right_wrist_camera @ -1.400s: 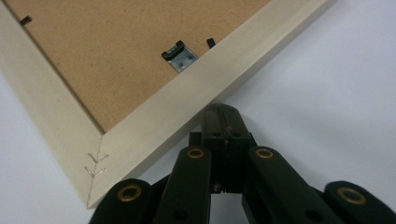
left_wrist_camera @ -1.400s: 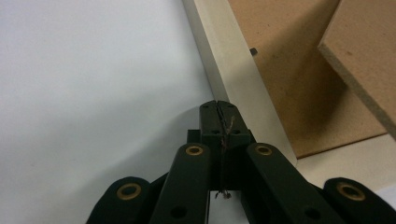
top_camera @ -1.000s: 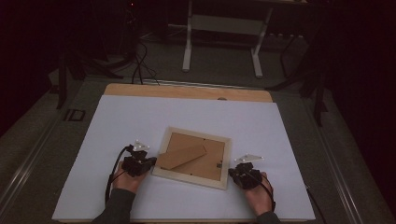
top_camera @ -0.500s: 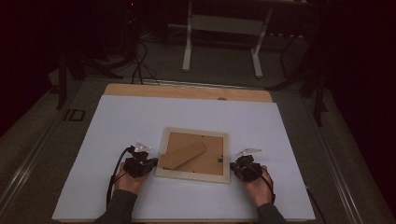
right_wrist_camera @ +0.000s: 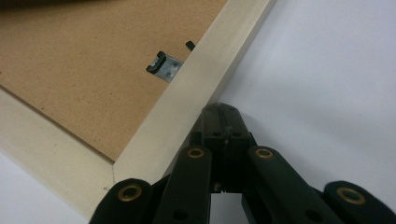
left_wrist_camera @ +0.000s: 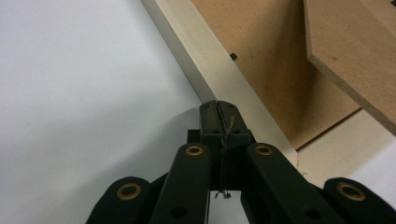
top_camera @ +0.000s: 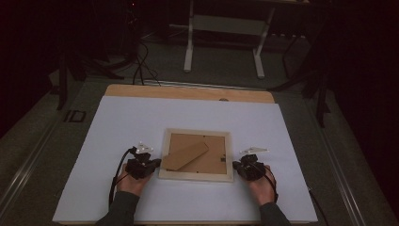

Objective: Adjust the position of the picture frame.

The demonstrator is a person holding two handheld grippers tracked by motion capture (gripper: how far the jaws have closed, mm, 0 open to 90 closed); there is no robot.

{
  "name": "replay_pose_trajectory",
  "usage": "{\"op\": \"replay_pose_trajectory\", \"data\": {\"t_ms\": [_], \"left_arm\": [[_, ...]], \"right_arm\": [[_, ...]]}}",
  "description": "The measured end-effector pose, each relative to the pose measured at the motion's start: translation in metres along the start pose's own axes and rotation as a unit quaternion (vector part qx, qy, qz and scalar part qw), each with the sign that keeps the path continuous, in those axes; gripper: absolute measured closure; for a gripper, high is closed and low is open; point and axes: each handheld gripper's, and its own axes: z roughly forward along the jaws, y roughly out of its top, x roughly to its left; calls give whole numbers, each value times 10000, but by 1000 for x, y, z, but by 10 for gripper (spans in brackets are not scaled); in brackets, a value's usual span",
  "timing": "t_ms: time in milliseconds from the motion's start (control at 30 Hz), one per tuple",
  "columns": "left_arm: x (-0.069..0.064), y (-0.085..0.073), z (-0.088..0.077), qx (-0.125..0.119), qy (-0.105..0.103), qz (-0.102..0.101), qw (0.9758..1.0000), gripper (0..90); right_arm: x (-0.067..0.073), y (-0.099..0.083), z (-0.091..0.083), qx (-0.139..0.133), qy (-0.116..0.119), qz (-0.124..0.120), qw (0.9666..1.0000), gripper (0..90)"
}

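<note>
Nearest the desk's front edge: two forearms in dark sleeves come in from below, each hand holding a black gripper.
Left gripper (top_camera: 142,165): at the frame's left side near its front corner; jaws pressed together with nothing between them, their tip (left_wrist_camera: 218,108) touching the frame's pale outer edge.
Right gripper (top_camera: 248,168): at the frame's right side near its front corner; jaws also closed and empty, their tip (right_wrist_camera: 219,112) against the frame's outer edge.
Picture frame (top_camera: 196,175): lies face down on the front half of the desk, between the two grippers, roughly square to the desk edge; pale wooden border around a brown backing board.
Stand flap (top_camera: 185,156): brown strip lying diagonally across the backing board.
Metal clip (right_wrist_camera: 166,66): small silver tab with a black end, on the backing board just inside the right border.
Desk (top_camera: 141,117): white surface, with a strip of bare wood along the far edge.
Beyond the desk: dark floor, black cables (top_camera: 140,70), and a white metal stand (top_camera: 222,28).
</note>
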Motion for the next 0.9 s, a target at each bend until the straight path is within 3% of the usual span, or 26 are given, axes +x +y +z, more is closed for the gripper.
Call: {"op": "replay_pose_trajectory", "data": {"t_ms": [433,600,900], "left_arm": [[3,-1,4,40,48,18,10000,898],[5,0,3,-9,90,8,10000,837],[8,1,-8,-289,131,-72,9995,771]], "right_arm": [[1,-8,-5,-71,139,-206,9997,900],[-1,-10,-7,-138,135,-253,9995,899],[-13,-11,-16,-352,26,-136,9993,881]]}}
